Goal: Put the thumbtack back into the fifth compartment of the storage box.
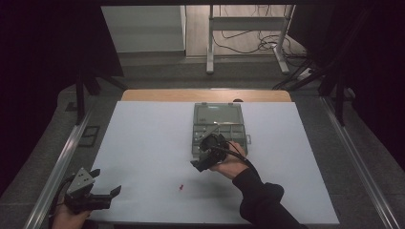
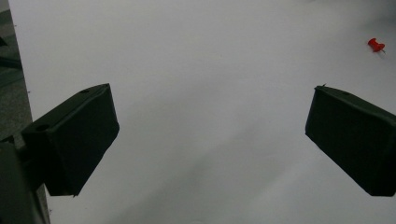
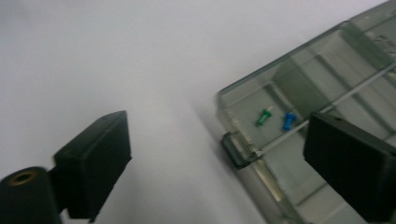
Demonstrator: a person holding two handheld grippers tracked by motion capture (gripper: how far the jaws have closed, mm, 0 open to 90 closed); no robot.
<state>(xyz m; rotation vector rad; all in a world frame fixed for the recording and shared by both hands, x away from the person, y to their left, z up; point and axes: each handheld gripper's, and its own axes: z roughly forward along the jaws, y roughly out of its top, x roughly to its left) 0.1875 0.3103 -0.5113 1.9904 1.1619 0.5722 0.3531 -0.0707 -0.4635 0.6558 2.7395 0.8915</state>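
Observation:
A clear plastic compartment box (image 1: 217, 119) lies open at the middle of the white table, and its near corner (image 3: 299, 79) appears in the right gripper view. One of its compartments holds a green pushpin (image 3: 264, 116) and a blue pushpin (image 3: 288, 120). A red pushpin (image 1: 181, 187) lies loose on the table in front of the box, and it sits far right (image 2: 375, 45) in the left gripper view. My right gripper (image 1: 203, 160) hovers at the box's near left corner, open (image 3: 219, 116) with nothing between its pads. My left gripper (image 1: 107, 182) rests at the table's front left corner, open (image 2: 212, 93) and empty.
The white table top (image 1: 143, 143) is edged by metal rails (image 1: 57, 167) on both sides. A latch (image 3: 236, 149) juts from the box's front wall. Behind the table stand a frame's legs (image 1: 210, 43) and floor cables (image 1: 258, 45).

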